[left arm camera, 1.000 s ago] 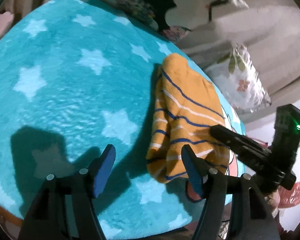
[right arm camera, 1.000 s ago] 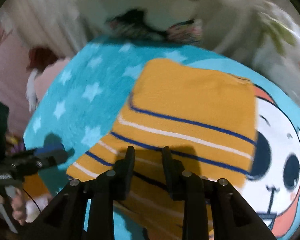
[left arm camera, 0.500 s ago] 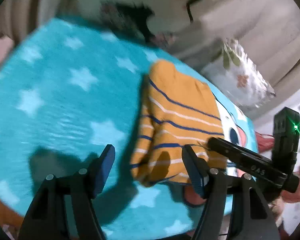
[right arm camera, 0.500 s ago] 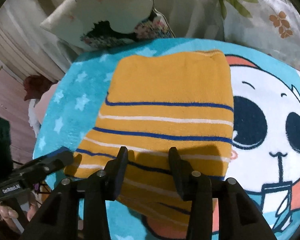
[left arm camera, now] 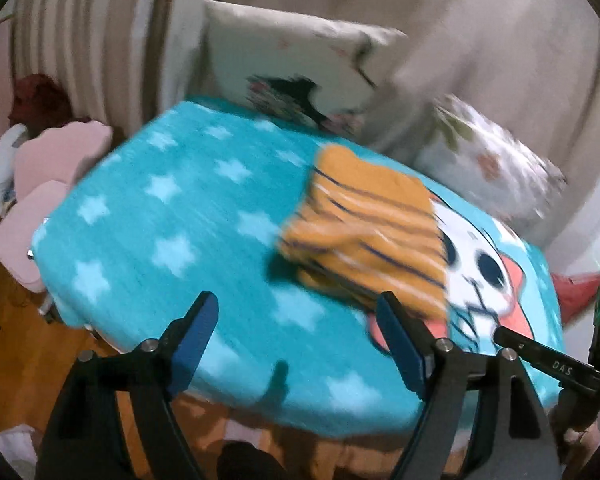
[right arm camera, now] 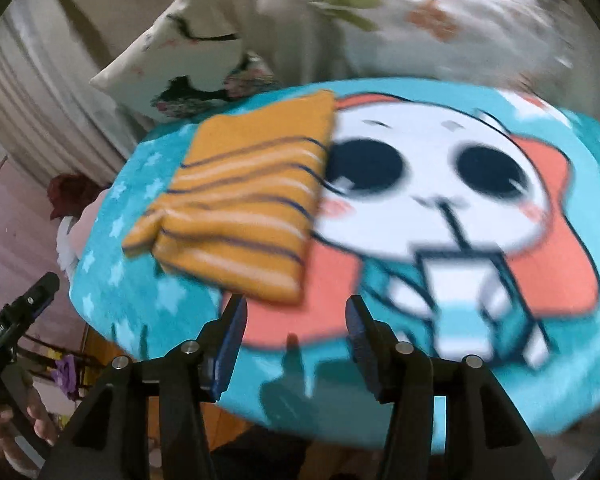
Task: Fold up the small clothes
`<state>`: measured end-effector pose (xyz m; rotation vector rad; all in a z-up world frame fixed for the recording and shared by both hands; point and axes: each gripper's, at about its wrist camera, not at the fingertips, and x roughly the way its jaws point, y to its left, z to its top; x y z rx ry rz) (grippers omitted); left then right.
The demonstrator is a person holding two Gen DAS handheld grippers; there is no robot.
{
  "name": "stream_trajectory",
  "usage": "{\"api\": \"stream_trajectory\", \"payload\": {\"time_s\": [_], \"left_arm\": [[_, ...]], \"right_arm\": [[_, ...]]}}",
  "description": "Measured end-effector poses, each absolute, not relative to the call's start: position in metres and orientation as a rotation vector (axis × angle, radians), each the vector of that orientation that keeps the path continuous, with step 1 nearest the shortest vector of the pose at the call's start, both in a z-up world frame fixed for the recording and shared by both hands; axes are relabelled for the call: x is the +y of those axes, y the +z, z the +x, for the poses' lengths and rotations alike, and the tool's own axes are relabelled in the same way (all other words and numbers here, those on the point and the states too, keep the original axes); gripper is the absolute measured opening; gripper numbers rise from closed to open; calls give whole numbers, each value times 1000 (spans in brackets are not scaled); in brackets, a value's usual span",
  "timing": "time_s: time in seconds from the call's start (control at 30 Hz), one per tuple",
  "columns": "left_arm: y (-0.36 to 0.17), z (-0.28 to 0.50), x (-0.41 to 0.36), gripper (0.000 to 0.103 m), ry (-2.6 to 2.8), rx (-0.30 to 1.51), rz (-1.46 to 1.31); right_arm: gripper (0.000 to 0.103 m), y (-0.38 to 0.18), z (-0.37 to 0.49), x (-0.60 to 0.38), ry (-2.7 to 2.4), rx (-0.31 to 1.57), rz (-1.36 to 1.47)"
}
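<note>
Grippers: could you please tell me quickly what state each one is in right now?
Left gripper: open, holding nothing, jaws just opened further.
Right gripper: open, holding nothing, jaws just opened further; striped orange garment lies free.

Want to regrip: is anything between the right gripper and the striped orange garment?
Nothing visible: only bare blanket lies between the open right gripper and the folded orange garment.

Folded garment (right arm camera: 244, 208): orange knit cloth, matt, fine ribbed texture. Blanket (left arm camera: 172, 240) under it: teal fleece, fuzzy nap, matt. Pillows (right arm camera: 440, 20) at 12 o'clock: smooth printed cloth. Gripper fingers (right arm camera: 384, 360): matt black plastic, blue pads, shiny metal screws.
</note>
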<state>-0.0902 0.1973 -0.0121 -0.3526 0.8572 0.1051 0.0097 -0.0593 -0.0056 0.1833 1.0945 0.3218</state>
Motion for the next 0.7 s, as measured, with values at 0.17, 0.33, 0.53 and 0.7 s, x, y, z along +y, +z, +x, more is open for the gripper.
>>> {"api": "stream_trajectory", "payload": {"time_s": [0.17,0.33,0.53,0.7], "left_arm": [[13,-115,135,80,73,800,-240],[66,-162,110,98,155,542,-183],[111,-215,112,103,218,304,-123],[128,-212,128,103,197,327,-113]], "right_arm": [[61,0,-44,-96,284,1066,159],[64,5,-83,-114,274,1023,143],[64,6,-102,-112,326,1022,164],[64,6,-108,-95,356,1032,140]]}}
